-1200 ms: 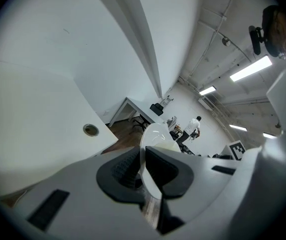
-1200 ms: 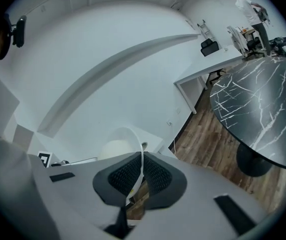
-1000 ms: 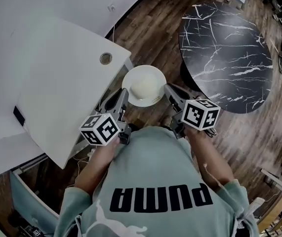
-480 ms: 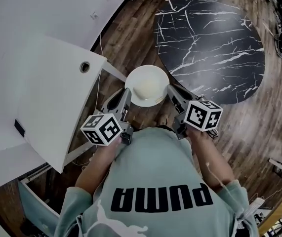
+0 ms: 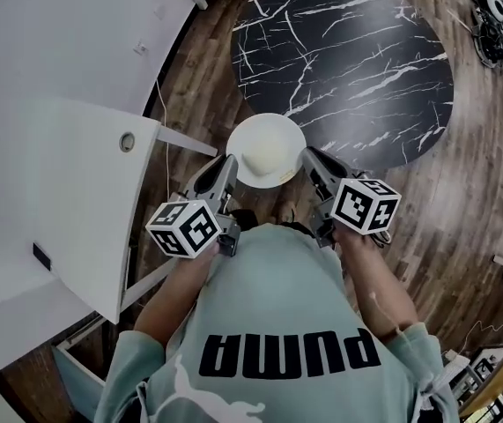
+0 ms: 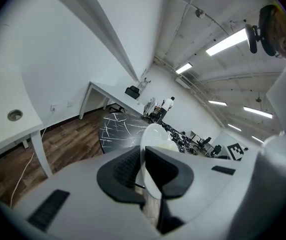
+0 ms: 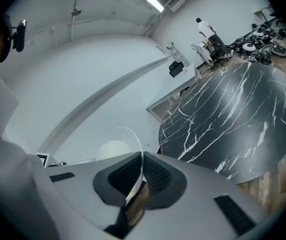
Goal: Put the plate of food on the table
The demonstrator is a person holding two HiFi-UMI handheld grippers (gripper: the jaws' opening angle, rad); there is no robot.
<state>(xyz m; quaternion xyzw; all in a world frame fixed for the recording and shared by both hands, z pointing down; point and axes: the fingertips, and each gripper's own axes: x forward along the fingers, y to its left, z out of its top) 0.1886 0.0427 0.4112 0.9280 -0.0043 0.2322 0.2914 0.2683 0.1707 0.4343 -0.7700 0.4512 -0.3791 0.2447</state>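
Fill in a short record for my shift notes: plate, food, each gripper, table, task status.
plate: white round plate, carried between both grippers above the wood floor, at the table's near edge
food: pale mound in the plate's middle
left gripper: left gripper shut on the plate's left rim
right gripper: right gripper shut on the plate's right rim
table: round table, black with white veins, ahead of the person
status: plate not yet set on the table
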